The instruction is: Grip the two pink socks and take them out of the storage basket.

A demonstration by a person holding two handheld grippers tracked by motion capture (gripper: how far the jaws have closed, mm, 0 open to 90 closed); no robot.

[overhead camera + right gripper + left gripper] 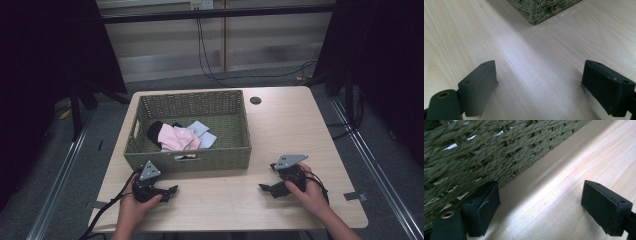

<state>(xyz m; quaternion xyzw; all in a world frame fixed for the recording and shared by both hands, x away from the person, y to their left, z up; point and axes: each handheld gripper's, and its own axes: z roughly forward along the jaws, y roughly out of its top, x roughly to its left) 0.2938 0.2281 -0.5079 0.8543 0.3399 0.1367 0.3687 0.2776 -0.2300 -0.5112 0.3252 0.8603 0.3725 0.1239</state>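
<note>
An olive woven basket [210, 159] stands on the light wooden table [290, 130]. Inside it lie a pink cloth [177, 137], a pale blue cloth [202, 132] and a black piece [155, 131]. My left gripper [170, 191] rests on the table just in front of the basket's near left corner, held by a hand, jaws wide apart and empty. Its own view has the basket wall [474, 157] close on the left of the gripper [541, 207]. My right gripper [265, 188] rests at the near right, open and empty, with the basket corner [541, 10] ahead of the gripper [539, 87].
A round dark grommet hole [255, 100] sits in the table behind the basket. Bare tabletop lies to the right of the basket and between the two grippers. Cables [210, 65] hang behind the table; dark curtains flank both sides.
</note>
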